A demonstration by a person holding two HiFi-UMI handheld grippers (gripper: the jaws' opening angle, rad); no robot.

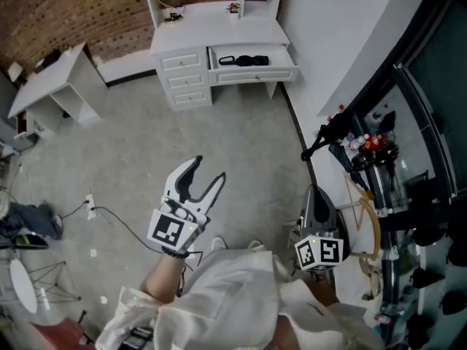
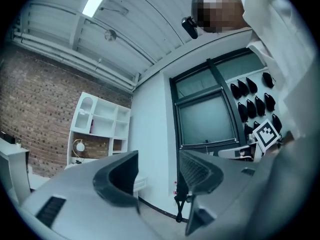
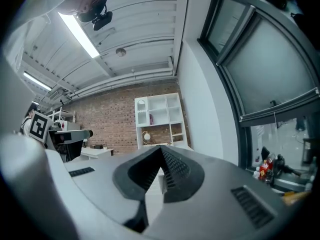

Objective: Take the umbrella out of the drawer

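Note:
A black folded umbrella [image 1: 244, 60] lies in the open drawer [image 1: 254, 74] of a white desk [image 1: 219, 28] at the far end of the room. Both grippers are well short of it, over the grey floor. In the head view my left gripper [image 1: 209, 168] points toward the desk, its jaws apart and empty; the left gripper view shows that gripper [image 2: 160, 176] with only wall and window between the jaws. My right gripper [image 1: 315, 194] sits lower right, by the wall. In the right gripper view that gripper [image 3: 161, 153] has its tips meeting, with nothing held.
A white shelf unit [image 3: 159, 119] with a round lamp tops the desk. A second white table [image 1: 55, 86] stands at the left. A cable [image 1: 109, 217] trails over the floor. A cluttered rack [image 1: 372, 159] and dark window frames line the right wall.

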